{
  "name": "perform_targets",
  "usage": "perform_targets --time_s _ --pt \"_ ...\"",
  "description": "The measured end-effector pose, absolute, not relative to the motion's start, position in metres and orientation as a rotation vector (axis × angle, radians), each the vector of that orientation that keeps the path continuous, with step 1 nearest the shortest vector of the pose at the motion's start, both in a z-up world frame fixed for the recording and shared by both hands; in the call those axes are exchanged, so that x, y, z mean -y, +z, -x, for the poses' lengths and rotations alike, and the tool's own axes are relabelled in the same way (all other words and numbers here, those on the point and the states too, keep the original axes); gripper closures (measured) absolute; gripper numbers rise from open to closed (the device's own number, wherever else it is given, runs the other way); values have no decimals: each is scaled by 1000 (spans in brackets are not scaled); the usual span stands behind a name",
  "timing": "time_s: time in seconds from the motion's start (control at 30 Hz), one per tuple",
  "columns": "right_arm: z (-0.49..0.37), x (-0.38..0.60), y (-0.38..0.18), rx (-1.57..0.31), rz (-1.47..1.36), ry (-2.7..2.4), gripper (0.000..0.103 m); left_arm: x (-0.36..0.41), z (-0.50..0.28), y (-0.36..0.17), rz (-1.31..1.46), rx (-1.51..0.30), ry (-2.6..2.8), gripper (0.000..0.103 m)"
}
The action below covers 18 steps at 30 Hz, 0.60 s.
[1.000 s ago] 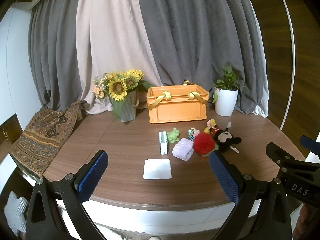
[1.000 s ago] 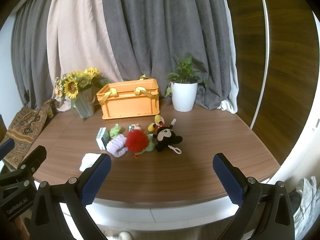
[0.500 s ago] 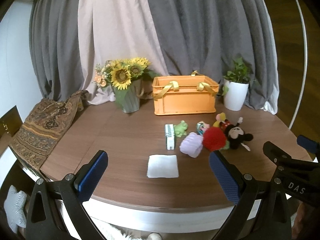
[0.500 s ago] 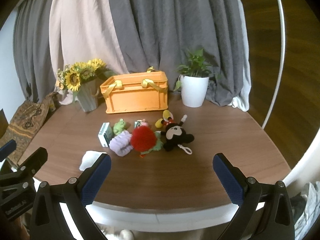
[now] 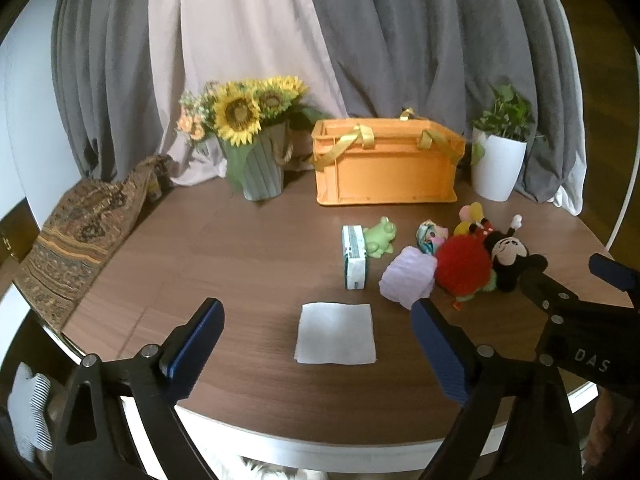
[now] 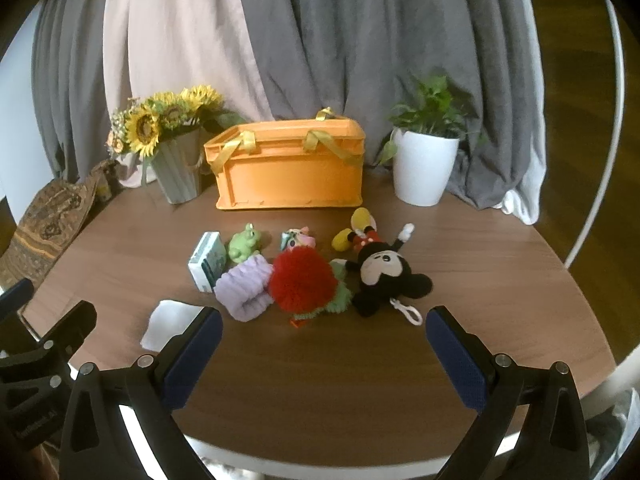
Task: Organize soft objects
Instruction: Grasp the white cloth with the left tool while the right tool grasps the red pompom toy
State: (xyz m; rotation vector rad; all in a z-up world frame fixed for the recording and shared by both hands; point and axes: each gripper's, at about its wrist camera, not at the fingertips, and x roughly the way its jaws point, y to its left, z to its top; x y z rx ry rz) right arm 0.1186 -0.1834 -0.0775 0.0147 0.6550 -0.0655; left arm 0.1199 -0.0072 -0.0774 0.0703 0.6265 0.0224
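An orange crate (image 5: 384, 168) (image 6: 288, 172) with yellow strap handles stands at the back of the round wooden table (image 5: 240, 248). In front of it lie a red pompom (image 6: 302, 280) (image 5: 462, 266), a Mickey plush (image 6: 378, 270) (image 5: 508, 252), a lilac fabric roll (image 6: 244, 286) (image 5: 408, 280), a green frog toy (image 6: 242, 242) (image 5: 380, 234), a small pink-teal toy (image 6: 296, 238), a tissue pack (image 5: 354, 256) (image 6: 208, 260) and a folded white cloth (image 5: 336, 334) (image 6: 172, 320). My left gripper (image 5: 316, 320) is open and empty above the white cloth. My right gripper (image 6: 322, 330) is open and empty in front of the pompom.
A vase of sunflowers (image 5: 252, 148) stands left of the crate, a white potted plant (image 6: 424, 164) to its right. A patterned cloth (image 5: 80, 232) hangs over the table's left edge. Grey and beige curtains hang behind.
Both grippers have moved forward over the table toward the toys, which now look nearer. Both stay open and empty.
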Motion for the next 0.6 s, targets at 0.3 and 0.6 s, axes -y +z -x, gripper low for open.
perform_targets --time_s 0.3,0.6 --pt "-166 185 -111 -699 -6 -29 4 12 -159 -118 -55 -707 22 15" --pt "-198 183 -138 -711 5 -5 11 10 -187 -153 -19 -790 20 26"
